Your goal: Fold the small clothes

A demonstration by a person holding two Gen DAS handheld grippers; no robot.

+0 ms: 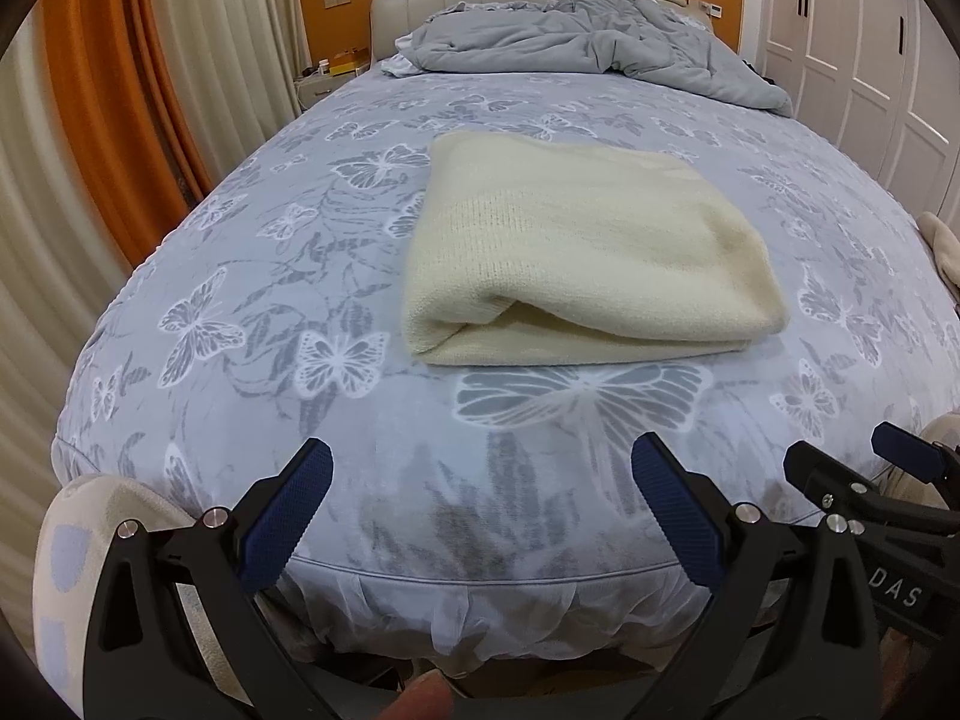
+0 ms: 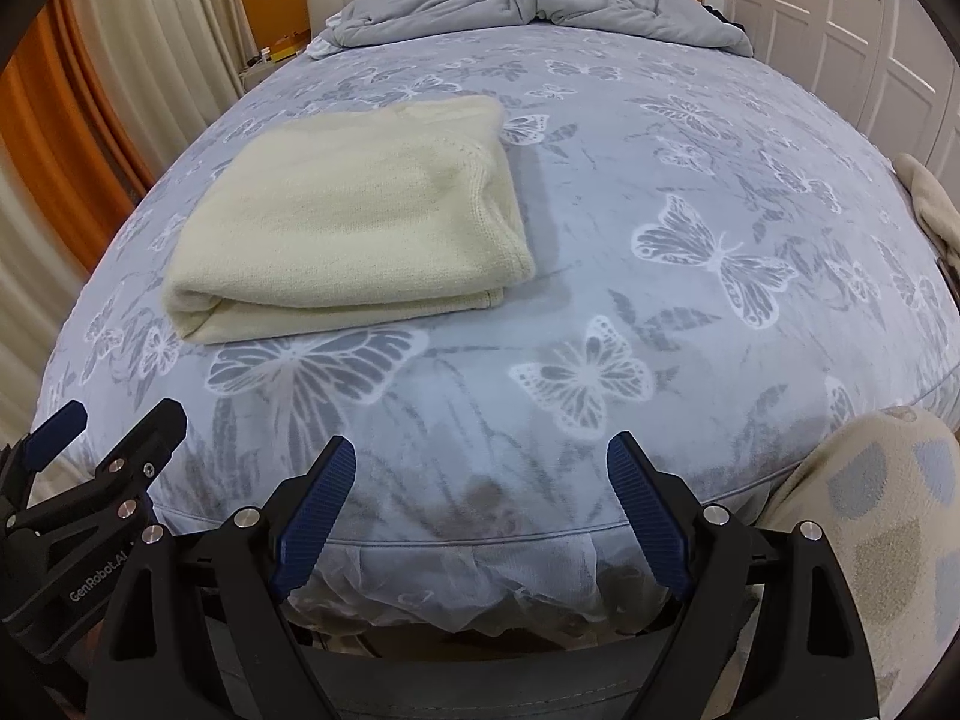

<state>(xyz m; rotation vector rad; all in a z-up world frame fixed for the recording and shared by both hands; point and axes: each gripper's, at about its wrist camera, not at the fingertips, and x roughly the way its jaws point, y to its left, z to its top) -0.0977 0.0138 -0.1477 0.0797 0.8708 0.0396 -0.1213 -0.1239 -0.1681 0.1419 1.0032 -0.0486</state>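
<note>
A cream knitted garment [image 1: 582, 252] lies folded into a thick rectangle on the bed [image 1: 252, 276], its rolled fold facing me. In the right wrist view the same garment [image 2: 354, 222] sits up and to the left. My left gripper [image 1: 480, 468] hovers open over the bed's near edge, short of the garment, with nothing between its blue pads. My right gripper [image 2: 480, 462] is open too and holds nothing, over the near edge to the right of the garment. Each gripper shows at the side of the other's view: the right gripper [image 1: 840, 462] and the left gripper [image 2: 114, 420].
The bed wears a blue-grey butterfly-print cover [image 2: 690, 252]. A crumpled grey duvet [image 1: 588, 42] is heaped at the headboard. Orange and cream curtains [image 1: 120, 138] hang left, white wardrobe doors [image 1: 864, 48] right. More cream cloth [image 2: 930, 204] lies at the bed's right edge. A spotted sleeve [image 2: 882, 516] shows low right.
</note>
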